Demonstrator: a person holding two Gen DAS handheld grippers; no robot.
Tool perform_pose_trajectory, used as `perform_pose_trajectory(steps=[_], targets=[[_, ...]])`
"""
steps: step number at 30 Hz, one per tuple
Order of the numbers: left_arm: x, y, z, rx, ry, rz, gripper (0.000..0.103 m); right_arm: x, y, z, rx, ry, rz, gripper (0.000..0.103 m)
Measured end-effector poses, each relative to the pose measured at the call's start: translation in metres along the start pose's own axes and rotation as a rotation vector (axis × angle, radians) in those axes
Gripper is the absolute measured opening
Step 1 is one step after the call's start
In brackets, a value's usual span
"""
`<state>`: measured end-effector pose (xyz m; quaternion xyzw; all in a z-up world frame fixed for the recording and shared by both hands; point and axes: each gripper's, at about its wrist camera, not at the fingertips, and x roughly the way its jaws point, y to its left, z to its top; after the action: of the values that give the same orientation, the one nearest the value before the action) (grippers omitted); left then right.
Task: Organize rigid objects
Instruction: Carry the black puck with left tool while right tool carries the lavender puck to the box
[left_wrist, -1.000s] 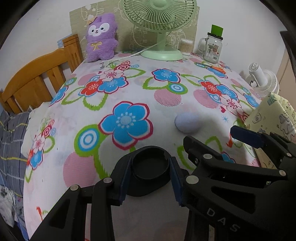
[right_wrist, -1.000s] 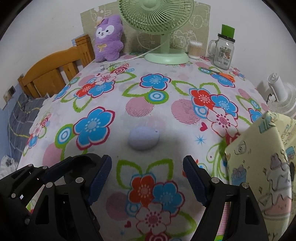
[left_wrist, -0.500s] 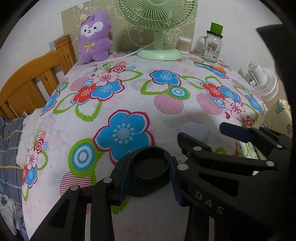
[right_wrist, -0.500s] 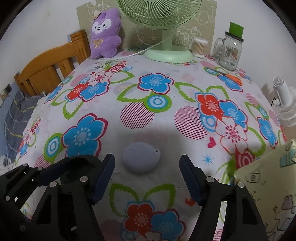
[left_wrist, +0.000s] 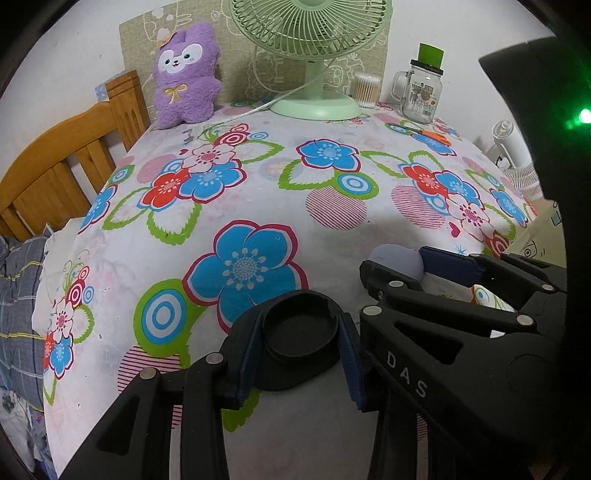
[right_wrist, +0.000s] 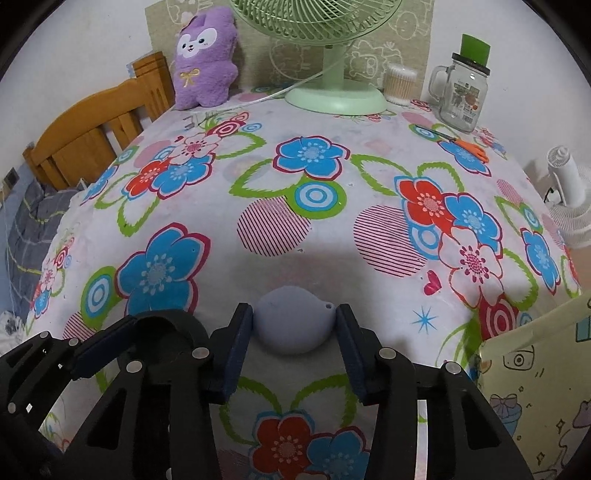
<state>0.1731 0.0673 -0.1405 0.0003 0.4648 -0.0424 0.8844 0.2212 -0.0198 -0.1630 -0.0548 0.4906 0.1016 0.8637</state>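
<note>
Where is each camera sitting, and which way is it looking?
Left wrist: on the left gripper, facing the fan across the table; its jaws clamp a black dish, right gripper alongside.
Right wrist: on the right gripper, facing likewise; jaws around a grey pebble.
Shared: fan, purple plush, pebble.

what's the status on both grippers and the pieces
Left gripper shut on black dish, jaws clamped on its sides. Right gripper jaws against grey pebble on the cloth. Nothing between them; yellow box off to the right.
</note>
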Motion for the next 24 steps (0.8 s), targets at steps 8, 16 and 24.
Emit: perform_pose_trajectory(steps=[8, 16, 24], targets=[[-0.008, -0.006, -0.003, 0.002, -0.009, -0.002, 0.041, -0.014, -0.003, -0.004, -0.005, -0.012, -0.004, 0.049], [-0.019, -0.012, -0.009, 0.004, -0.022, 0.008, 0.041, -0.03, -0.003, -0.013, -0.006, -0.037, -0.002, 0.049], [-0.034, -0.017, -0.016, -0.002, -0.036, 0.016, 0.041, -0.047, -0.001, -0.022, -0.012, -0.057, 0.006, 0.049]])
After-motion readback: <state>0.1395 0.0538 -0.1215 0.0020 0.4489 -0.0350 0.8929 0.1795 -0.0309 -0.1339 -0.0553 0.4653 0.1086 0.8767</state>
